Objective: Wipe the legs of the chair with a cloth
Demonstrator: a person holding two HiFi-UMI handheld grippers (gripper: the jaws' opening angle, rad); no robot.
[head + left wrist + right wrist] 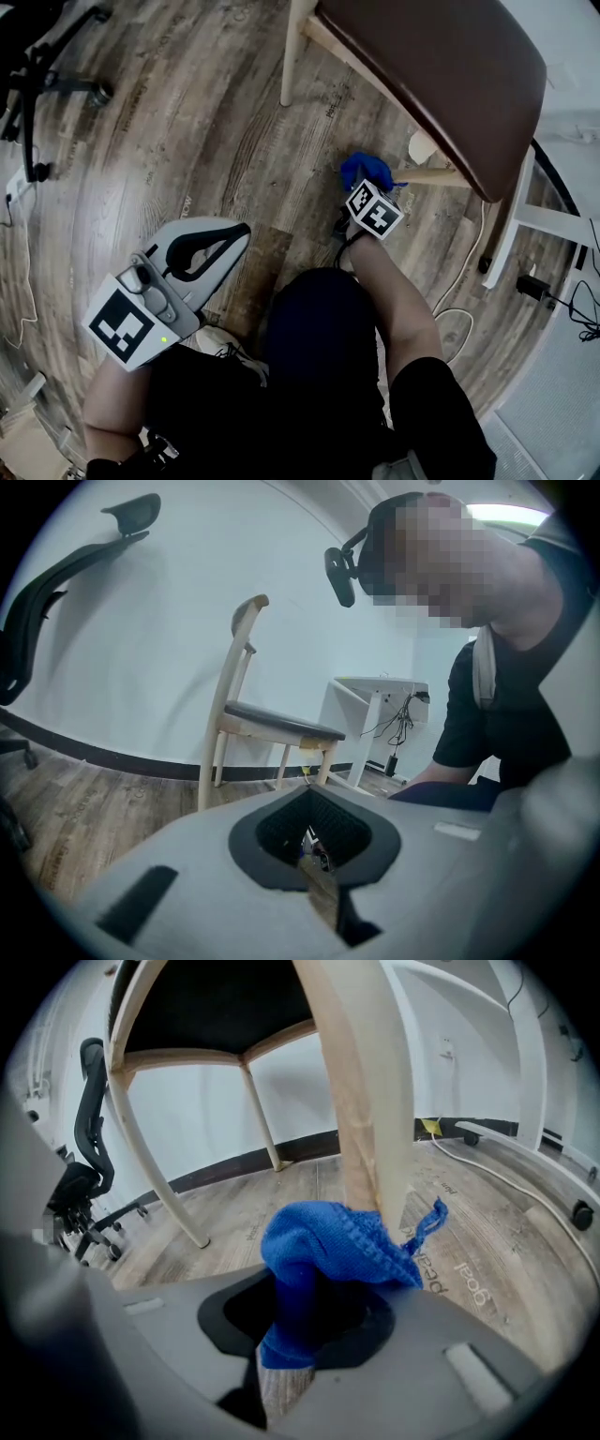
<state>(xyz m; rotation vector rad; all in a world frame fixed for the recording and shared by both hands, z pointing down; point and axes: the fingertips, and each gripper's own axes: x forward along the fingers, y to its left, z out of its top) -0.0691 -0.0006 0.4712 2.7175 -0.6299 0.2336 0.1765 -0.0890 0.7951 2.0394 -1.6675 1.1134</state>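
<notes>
A chair with a brown seat (441, 66) and pale wooden legs stands at the upper right of the head view. My right gripper (370, 187) is shut on a blue cloth (364, 171), low down beside one chair leg (441, 175). In the right gripper view the bunched cloth (323, 1241) touches that leg (370, 1101) just above the floor and hides my right gripper (323, 1265) tips. My left gripper (239, 232) is held away at the lower left, shut and empty. The left gripper view shows its jaw tips (309, 794) meeting, with the whole chair (272, 728) farther off.
An office chair base (56, 80) with castors stands at the upper left. A white desk frame (525, 220), cables and a power adaptor (532, 286) lie right of the chair. My dark-clothed knee (319, 328) is close behind the right gripper. The floor is wood plank.
</notes>
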